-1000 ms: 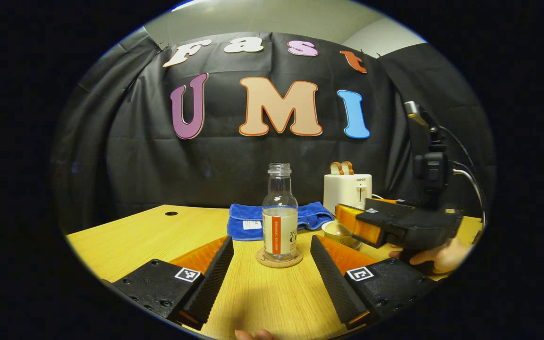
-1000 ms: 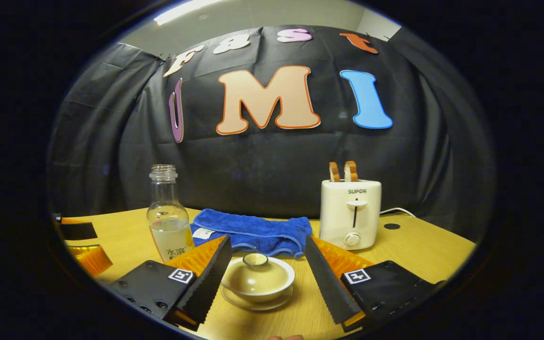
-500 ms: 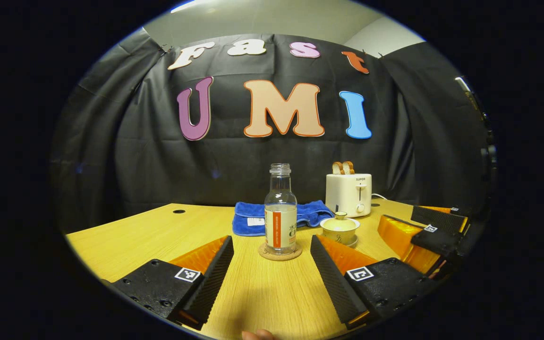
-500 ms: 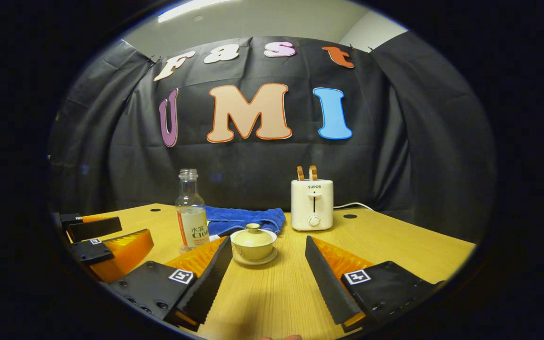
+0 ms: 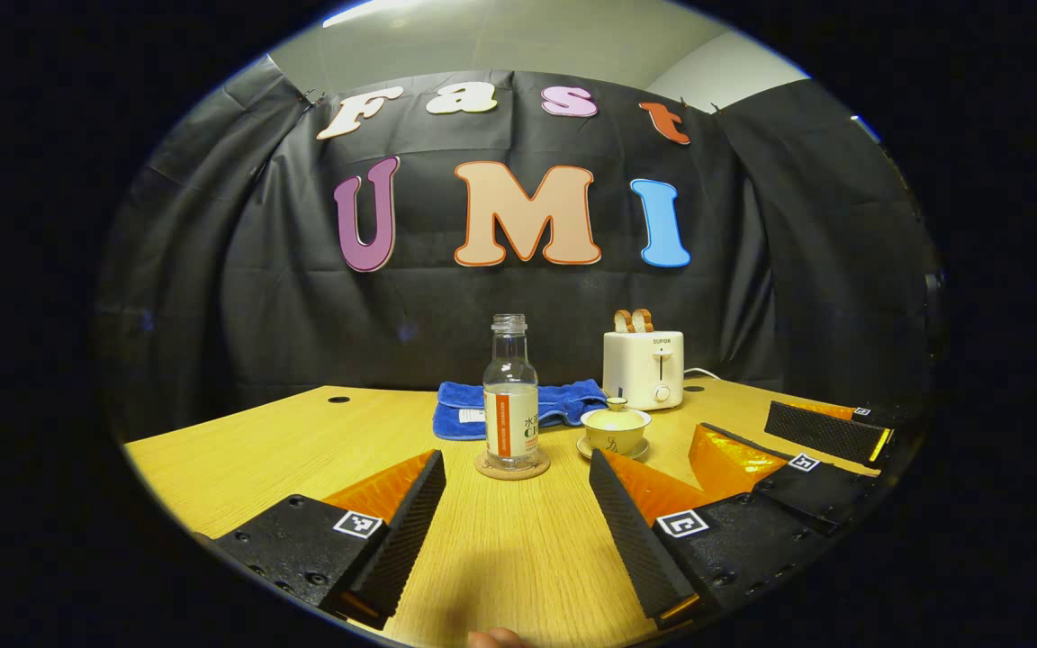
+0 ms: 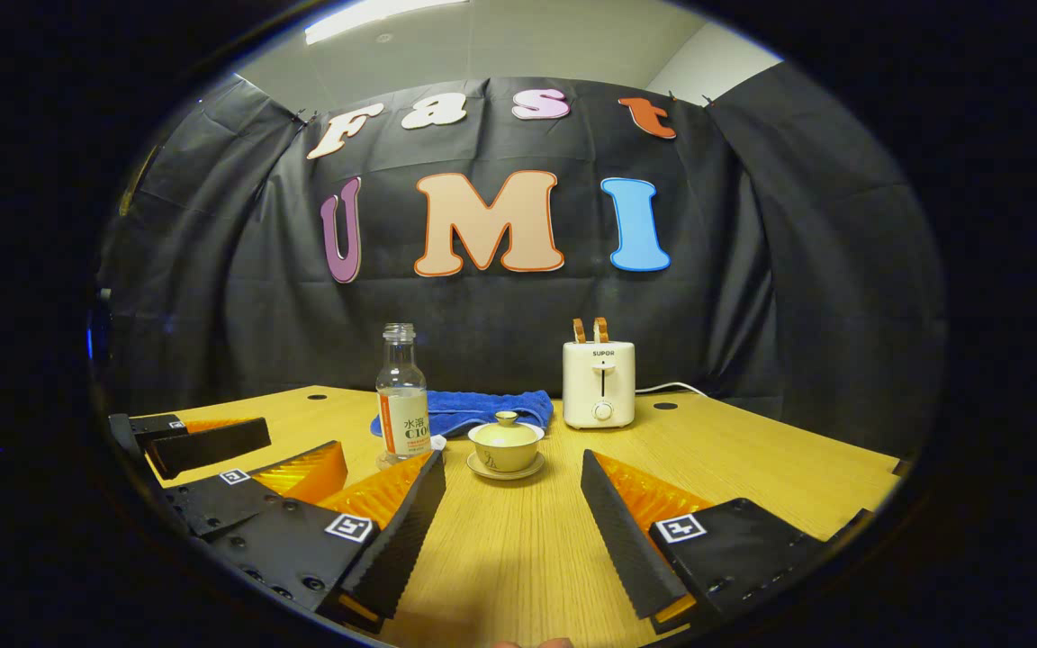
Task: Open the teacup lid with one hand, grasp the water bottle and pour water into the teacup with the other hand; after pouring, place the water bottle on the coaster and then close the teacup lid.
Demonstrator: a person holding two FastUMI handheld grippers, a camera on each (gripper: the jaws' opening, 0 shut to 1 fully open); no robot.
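**Both grippers held wide apart, bottle on coaster and teacup covered**

The water bottle [image 5: 510,391] stands upright and uncapped on the round coaster [image 5: 511,466], part-filled with clear liquid. Just to the right of the bottle in the left gripper view sits the teacup [image 5: 616,434] on its saucer, with the teacup lid [image 5: 616,416] in place. A folded blue towel [image 5: 523,405] lies behind the bottle, and a white toaster [image 5: 643,368] with two slices of bread stands beyond the teacup, all on the wooden table [image 5: 275,450]. The left gripper [image 5: 513,526] is held short of the bottle, its jaws spread wide with nothing between them but bare tabletop. The right gripper [image 6: 509,531] is likewise wide open and holds nothing; in the right gripper view the teacup [image 6: 506,445] sits ahead of its fingers, well apart from them, with the bottle [image 6: 402,396] just left of the cup. Each gripper appears at the edge of the other's view, low over the table, away from the bottle
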